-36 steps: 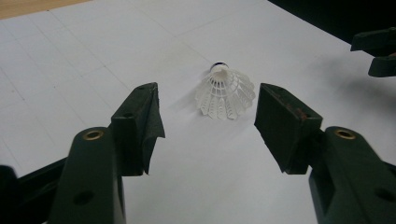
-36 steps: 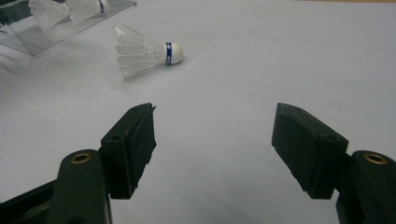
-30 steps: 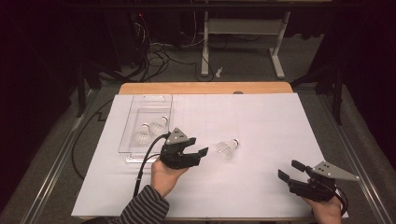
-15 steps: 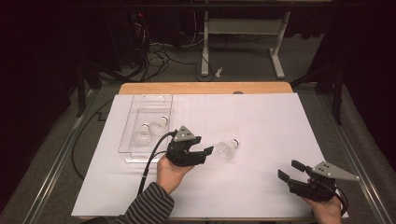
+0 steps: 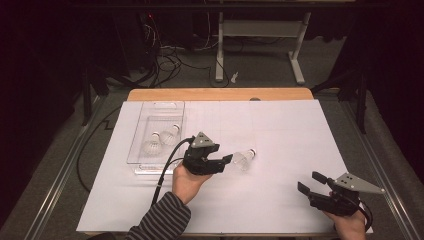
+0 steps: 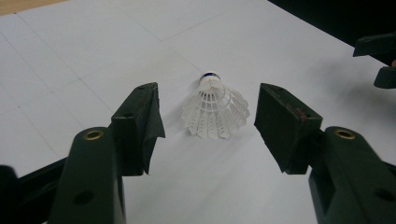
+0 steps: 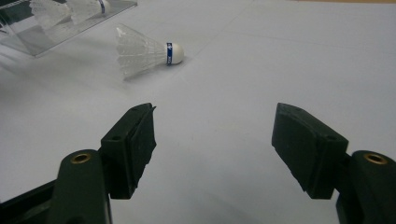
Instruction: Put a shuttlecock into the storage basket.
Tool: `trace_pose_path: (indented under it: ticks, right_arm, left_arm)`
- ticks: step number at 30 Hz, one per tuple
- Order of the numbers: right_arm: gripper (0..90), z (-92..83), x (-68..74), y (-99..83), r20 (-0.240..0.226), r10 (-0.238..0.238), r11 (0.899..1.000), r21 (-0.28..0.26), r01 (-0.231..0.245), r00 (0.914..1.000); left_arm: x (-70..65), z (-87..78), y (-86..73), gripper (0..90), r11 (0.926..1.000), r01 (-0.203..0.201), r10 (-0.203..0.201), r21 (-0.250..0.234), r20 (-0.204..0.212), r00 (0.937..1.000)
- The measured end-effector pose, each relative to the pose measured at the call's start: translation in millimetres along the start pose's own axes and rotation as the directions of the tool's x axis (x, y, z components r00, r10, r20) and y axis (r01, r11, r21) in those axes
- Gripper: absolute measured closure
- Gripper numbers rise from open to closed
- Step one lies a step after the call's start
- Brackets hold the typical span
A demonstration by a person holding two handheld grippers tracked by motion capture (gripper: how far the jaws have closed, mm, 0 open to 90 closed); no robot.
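Two shuttlecocks boxed, a third waiting between open jaws.

Left of the lone white feathered shuttlecock (image 5: 244, 159) lying on its side on the white paper-covered table (image 5: 280, 130), the clear plastic tray (image 5: 150, 131) already holds two shuttlecocks (image 5: 161, 140). The left gripper (image 5: 222, 162) reaches just beside the lone one, jaws wide apart, gripping nothing. Well to its right, the right gripper (image 5: 311, 182) rests open and empty. By my reading, grasping and placing remain.

I see a shuttlecock (image 6: 215, 109) with white, ribbed, matt plastic-looking feathers and a smooth cap with a glossy blue band; my left gripper (image 6: 209, 121) has matt black jaws, brass-coloured rivets; the sheet (image 5: 280, 140) looks like matt white paper, the tray (image 5: 157, 117) clear glossy plastic, the table edge (image 5: 220, 94) wood
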State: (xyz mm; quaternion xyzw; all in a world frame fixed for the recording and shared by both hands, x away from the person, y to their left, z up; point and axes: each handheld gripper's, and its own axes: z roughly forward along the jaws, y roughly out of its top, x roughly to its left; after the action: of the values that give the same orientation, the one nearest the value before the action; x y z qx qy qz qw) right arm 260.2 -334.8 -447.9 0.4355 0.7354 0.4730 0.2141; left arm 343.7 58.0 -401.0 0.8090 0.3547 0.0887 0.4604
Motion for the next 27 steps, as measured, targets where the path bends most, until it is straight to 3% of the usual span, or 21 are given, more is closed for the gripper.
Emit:
trace_pose_path:
  ticks: [21,27]
  right_arm:
    - [30.7,0.2,-0.2,-0.1,0.000,0.003,1.000,0.001,-0.003,1.0000]
    - [30.7,0.3,-0.2,-0.2,-0.002,0.003,1.000,0.001,-0.003,1.0000]
  left_arm:
    - [-0.5,13.8,15.2,40.9,0.9998,-0.004,0.004,0.019,0.009,1.0000]
    - [0.6,19.5,18.8,41.3,0.9989,0.007,-0.008,0.046,0.018,0.9998]
